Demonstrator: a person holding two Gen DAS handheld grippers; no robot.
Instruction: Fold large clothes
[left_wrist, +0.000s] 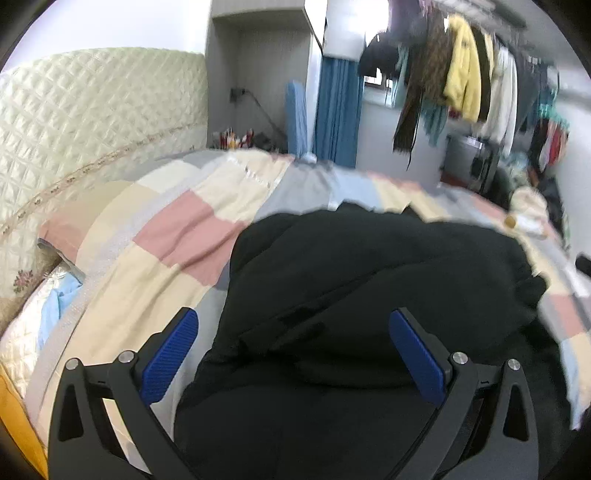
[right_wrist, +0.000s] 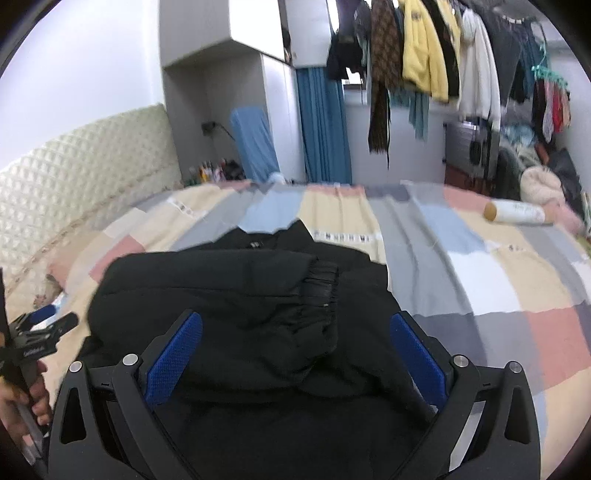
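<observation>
A large black padded jacket (left_wrist: 369, 280) lies on the bed, partly folded. In the right wrist view the jacket (right_wrist: 229, 295) has a sleeve folded across its body, its elastic cuff (right_wrist: 321, 284) pointing right, the collar at the far end. My left gripper (left_wrist: 293, 321) is open, its blue pads wide apart above the jacket's near left part, holding nothing. My right gripper (right_wrist: 295, 325) is open and empty above the jacket's near edge. The left gripper (right_wrist: 40, 332) and the hand holding it show at the left edge of the right wrist view.
The bed has a patchwork cover (right_wrist: 461, 266) of pink, cream, grey and blue squares and a quilted cream headboard (left_wrist: 92, 122). A white roll (right_wrist: 517, 213) lies at the far right of the bed. A rack of hanging clothes (right_wrist: 424, 48) stands behind, with a blue curtain (right_wrist: 325, 129).
</observation>
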